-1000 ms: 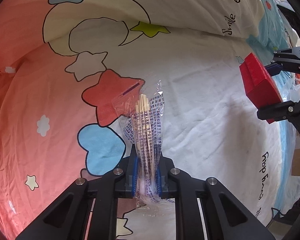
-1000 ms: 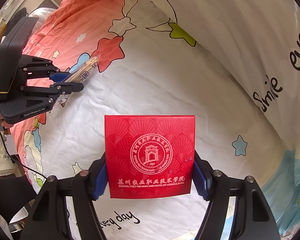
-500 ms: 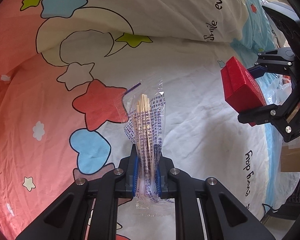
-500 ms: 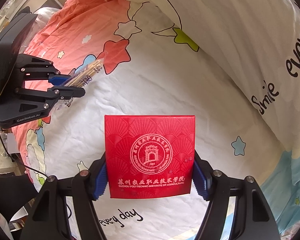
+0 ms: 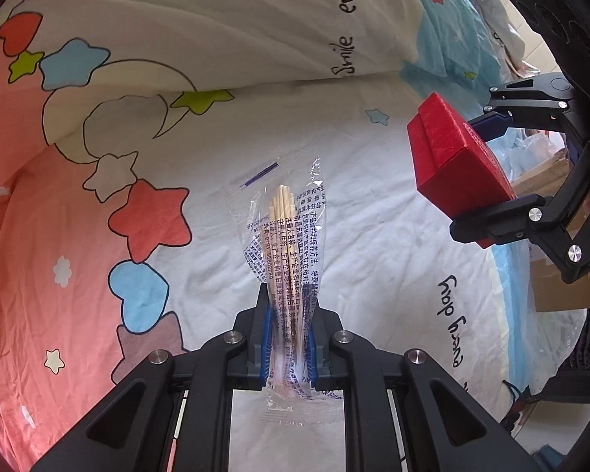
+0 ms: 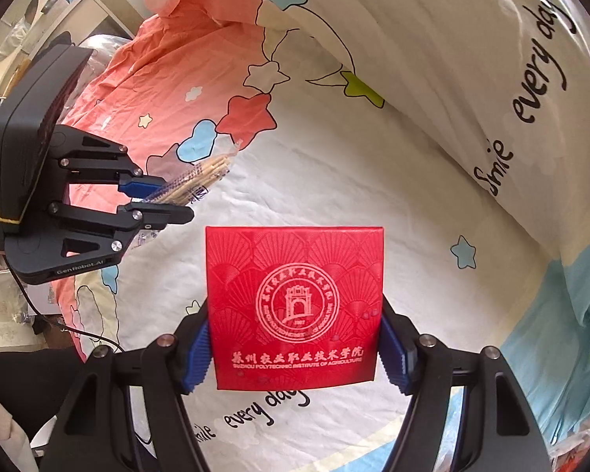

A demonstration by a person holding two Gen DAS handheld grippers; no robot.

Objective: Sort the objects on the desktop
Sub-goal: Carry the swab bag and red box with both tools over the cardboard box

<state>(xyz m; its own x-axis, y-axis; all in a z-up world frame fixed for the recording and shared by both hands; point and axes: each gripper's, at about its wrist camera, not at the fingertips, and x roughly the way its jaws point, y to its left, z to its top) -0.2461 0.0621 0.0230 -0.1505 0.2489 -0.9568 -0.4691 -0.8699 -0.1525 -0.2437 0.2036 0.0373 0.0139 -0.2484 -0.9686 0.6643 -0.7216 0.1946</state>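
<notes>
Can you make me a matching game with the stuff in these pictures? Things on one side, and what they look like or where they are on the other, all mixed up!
Things:
1. red box
2. packet of wooden sticks
3. bedsheet
4. left gripper

Descriptions:
A. spread underneath, printed with stars and "Smile every day"
B. clear wrapper with blue writing
C. shut on the packet
D. held between the right gripper's fingers, a round emblem on its face

Pairs: 1-D, 2-B, 3-A, 4-C
</notes>
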